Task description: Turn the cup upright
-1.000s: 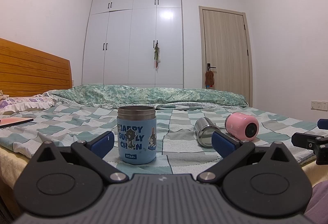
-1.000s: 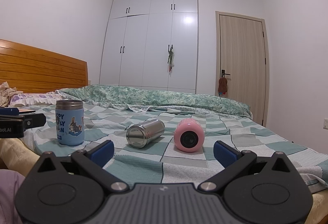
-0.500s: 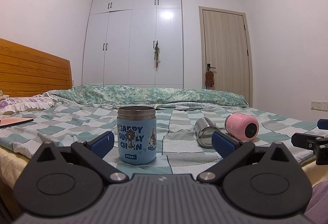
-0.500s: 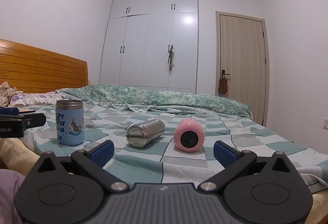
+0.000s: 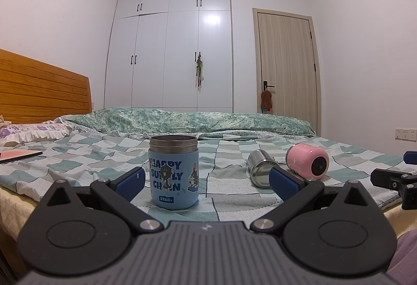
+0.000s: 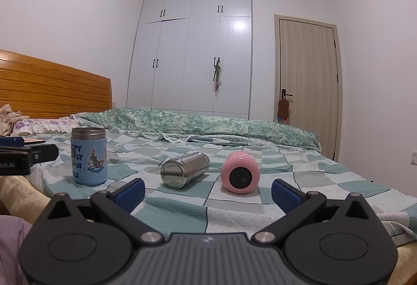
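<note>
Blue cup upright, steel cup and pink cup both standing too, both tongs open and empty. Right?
Not quite. The steel cup and pink cup lie on their sides on the bed, as the right wrist view shows. The blue cup is upright, and the left tongs and right tongs are open and empty.

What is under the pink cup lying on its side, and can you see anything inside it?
The pink cup lies directly on the checked bedsheet, nothing else beneath it. The end facing the right wrist camera is a closed dark disc, so its inside is hidden. Both grippers are open and away from it.
</note>
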`<state>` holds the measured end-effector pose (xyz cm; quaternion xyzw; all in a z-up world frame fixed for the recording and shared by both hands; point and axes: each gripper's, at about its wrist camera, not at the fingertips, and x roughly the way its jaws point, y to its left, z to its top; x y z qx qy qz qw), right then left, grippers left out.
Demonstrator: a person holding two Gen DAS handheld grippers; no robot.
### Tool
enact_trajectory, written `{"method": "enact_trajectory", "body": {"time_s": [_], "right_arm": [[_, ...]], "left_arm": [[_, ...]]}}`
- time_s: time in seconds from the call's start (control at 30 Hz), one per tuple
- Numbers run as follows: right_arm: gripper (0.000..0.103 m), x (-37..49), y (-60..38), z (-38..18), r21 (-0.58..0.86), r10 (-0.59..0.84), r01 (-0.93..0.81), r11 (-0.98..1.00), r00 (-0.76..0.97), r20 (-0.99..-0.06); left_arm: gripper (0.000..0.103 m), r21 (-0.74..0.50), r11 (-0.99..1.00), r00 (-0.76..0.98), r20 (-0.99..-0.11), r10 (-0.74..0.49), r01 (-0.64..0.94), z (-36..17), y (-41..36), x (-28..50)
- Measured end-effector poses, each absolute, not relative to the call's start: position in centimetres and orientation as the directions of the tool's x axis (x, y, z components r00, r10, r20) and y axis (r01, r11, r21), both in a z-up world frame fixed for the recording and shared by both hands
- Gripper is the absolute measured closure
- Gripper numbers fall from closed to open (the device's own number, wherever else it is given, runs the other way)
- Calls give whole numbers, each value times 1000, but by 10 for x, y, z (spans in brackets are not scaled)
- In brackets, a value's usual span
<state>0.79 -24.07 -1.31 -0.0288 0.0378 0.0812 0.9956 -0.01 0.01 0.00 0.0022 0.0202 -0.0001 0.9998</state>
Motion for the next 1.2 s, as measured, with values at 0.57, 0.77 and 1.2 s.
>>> {"method": "enact_trajectory", "body": {"time_s": [0.57,0.77,1.2], "right_arm": [[0,10,-239,-15,-63,150,-156,986,985,-88],[0,24,-249,-9,-13,187,-191,981,972,-139],[0,113,-277,16,-40,269,-284,958,937,-223]], "left_arm": [[0,12,1000,999,-52,-1,2,3,0,0],[0,49,998,994,-104,-20,26,4,-9,9],[0,121,975,953,-263,-149,186,40,-61,102]]}}
